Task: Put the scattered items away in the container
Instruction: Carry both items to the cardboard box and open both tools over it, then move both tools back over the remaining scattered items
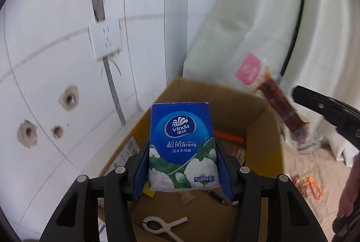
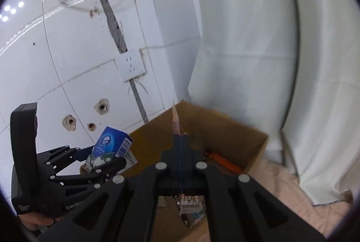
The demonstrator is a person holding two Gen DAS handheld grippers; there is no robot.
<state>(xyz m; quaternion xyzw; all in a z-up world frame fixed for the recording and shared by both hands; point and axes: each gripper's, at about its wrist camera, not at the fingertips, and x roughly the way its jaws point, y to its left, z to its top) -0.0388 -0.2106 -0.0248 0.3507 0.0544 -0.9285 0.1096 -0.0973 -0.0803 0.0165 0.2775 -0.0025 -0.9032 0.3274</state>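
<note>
Cardboard box (image 1: 258,127) open by the tiled wall, white clip (image 1: 162,225) lying inside | left gripper (image 1: 182,174) — jaws clamped on the blue tissue pack (image 1: 182,147), held over the box | right gripper (image 2: 180,143) — jaws pressed tight on a thin snack packet (image 1: 281,107), above the box

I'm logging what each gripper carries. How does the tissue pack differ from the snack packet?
The tissue pack is blue and blocky with a printed flower design; the snack packet is a thin, clear wrapper with dark red contents. The left gripper clamps the tissue pack across its sides, face toward the camera; the right gripper pinches the snack packet edge-on. Both are held above the open cardboard box.
</note>
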